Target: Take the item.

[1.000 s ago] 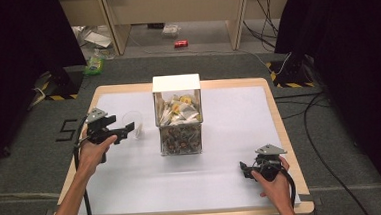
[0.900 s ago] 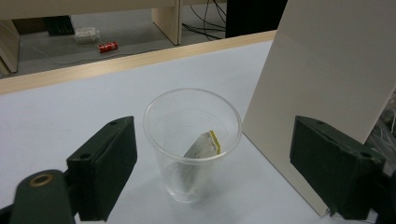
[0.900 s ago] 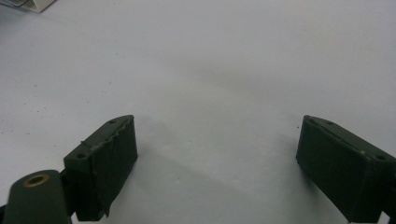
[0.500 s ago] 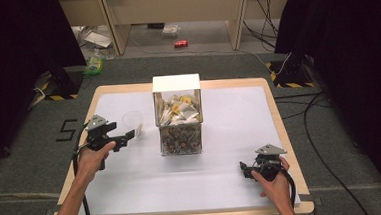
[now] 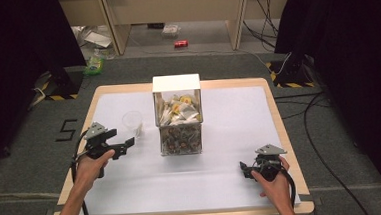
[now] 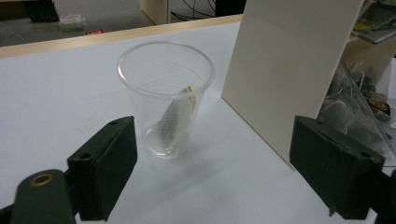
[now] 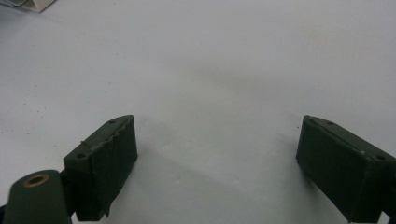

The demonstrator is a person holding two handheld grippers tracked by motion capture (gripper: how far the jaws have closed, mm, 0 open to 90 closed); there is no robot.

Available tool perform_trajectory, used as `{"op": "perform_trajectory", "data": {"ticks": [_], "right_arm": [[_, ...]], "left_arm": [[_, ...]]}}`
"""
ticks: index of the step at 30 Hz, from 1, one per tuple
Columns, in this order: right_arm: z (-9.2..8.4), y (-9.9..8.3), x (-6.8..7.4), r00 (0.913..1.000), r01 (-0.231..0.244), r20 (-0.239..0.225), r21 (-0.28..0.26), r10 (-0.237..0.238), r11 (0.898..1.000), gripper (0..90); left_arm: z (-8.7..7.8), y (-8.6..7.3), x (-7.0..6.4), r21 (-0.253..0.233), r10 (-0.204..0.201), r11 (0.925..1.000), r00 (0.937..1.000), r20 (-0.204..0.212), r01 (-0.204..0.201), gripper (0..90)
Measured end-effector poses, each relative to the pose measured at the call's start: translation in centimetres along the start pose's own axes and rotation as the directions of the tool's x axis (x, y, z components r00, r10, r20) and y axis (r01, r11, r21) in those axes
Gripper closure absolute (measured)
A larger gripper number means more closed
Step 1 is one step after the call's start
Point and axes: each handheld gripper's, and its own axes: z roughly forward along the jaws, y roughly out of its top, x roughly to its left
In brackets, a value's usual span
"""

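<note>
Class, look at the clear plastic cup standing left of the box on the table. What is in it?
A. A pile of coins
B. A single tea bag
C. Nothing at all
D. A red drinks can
B: the left gripper view shows one tea bag leaning inside the clear plastic cup.

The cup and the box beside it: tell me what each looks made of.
The cup looks like thin clear plastic, glossy: the table shows through its ribbed wall, and so does the sachet inside. The box seems mixed: a matte, opaque off-white panel, perhaps painted board or plastic, and a clear front, probably acrylic, with packets visible behind it.
</note>
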Motion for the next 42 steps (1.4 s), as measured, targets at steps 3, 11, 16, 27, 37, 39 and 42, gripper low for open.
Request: {"op": "perform_trajectory", "data": {"ticks": [3, 11, 16, 27, 37, 39, 42], "right_arm": [[0.0, 0.0, 0.0, 1.0, -0.001, -0.001, 0.0, 0.001, 1.0, 13.0], [0.0, 0.0, 0.0, 1.0, -0.001, 0.0, 0.0, 0.001, 1.0, 13.0], [0.0, 0.0, 0.0, 1.0, -0.001, 0.0, 0.0, 0.001, 1.0, 12.9], [0.0, 0.0, 0.0, 1.0, -0.002, -0.001, 0.0, 0.002, 1.0, 13.0], [0.0, 0.0, 0.0, 1.0, 0.0, 0.0, -0.001, 0.0, 1.0, 13.0], [0.0, 0.0, 0.0, 1.0, 0.0, 0.0, -0.001, 0.0, 1.0, 13.0], [0.0, 0.0, 0.0, 1.0, 0.0, 0.0, 0.0, 0.0, 1.0, 13.0]], "left_arm": [[0.0, -0.5, -0.2, 0.006, -0.003, 1.0, 1.0, 0.0, 0.003, 14.6], [-0.2, -1.9, -0.8, 0.012, 0.006, 0.9999, 1.0, 0.003, -0.006, 14.6], [-0.3, -2.8, -1.3, 0.022, 0.018, 0.9996, 0.9998, 0.003, -0.018, 14.7], [-0.6, -4.6, -2.1, 0.042, 0.029, 0.9987, 0.9995, 0.014, -0.03, 14.7], [-0.7, -6.2, -2.3, 0.067, 0.023, 0.9975, 0.9995, 0.02, -0.024, 14.7], [-0.7, -6.6, -2.4, 0.083, 0.031, 0.996, 0.9993, 0.023, -0.033, 14.7], [-0.8, -7.1, -2.6, 0.091, 0.038, 0.9951, 0.9991, 0.018, -0.039, 14.7]]}}
